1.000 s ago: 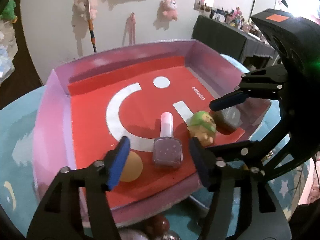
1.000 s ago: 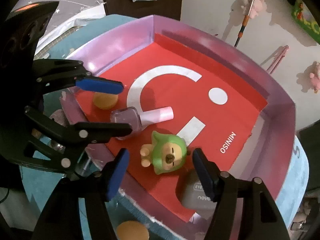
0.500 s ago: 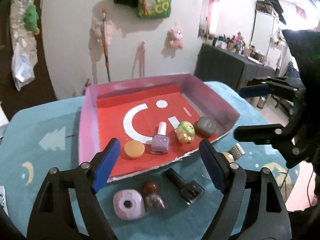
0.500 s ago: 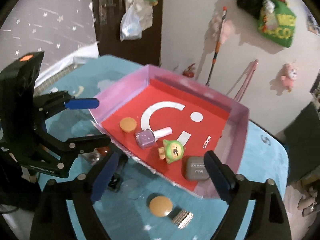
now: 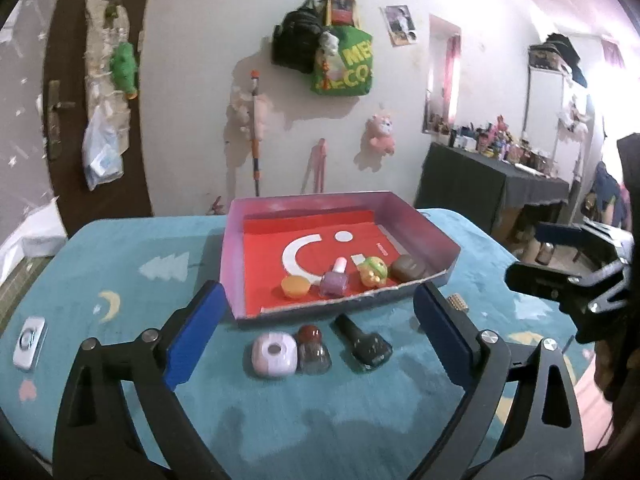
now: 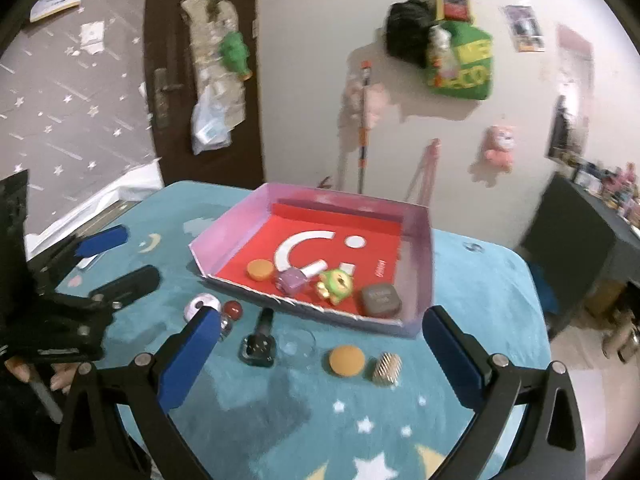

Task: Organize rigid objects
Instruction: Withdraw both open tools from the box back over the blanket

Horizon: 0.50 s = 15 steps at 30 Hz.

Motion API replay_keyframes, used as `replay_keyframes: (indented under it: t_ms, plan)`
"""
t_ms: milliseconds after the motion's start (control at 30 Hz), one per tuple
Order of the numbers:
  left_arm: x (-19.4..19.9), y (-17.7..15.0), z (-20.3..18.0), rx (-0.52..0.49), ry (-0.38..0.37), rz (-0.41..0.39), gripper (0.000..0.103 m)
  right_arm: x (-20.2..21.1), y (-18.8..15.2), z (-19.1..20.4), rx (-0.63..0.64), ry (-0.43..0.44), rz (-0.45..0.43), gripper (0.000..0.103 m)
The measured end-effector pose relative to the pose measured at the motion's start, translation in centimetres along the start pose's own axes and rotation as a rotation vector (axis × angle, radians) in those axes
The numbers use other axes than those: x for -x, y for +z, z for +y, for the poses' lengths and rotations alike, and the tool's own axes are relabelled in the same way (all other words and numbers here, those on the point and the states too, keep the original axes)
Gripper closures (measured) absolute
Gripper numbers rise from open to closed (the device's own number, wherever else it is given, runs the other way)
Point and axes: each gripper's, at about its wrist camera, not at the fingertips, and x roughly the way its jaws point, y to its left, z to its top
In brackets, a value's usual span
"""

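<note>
The tray with red lining sits mid-bench, holding an orange cap, purple polish bottle, green figurine and grey case. The left gripper and right gripper both hover raised above the teal bench, fingers spread wide, empty. Before the tray lie a dark bottle, an orange disc and, faintly, perhaps a clear glass dish. Bags hang on the wall behind.

Light: dim indoor, pinkish glare at your right edge.
Shadows: soft, cast beside the hanging bag.
Blur: your right view smears.
Edges: fisheye bending, dark corners.
</note>
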Motion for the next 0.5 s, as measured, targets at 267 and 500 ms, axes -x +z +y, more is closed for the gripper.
replay_keyframes:
  t_ms: [267,500]
  plan:
    - [1.1,-4.5,-1.1,0.030,0.029,0.013,0.007,1.9,-5.6,1.0,-0.083,-0.083,-0.075,0.000]
    - [-0.1,-8.8,-1.9,0.035,0.056,0.073,0.007,0.7,-10.3,0.5,-0.163,-0.106,-0.069,0.000]
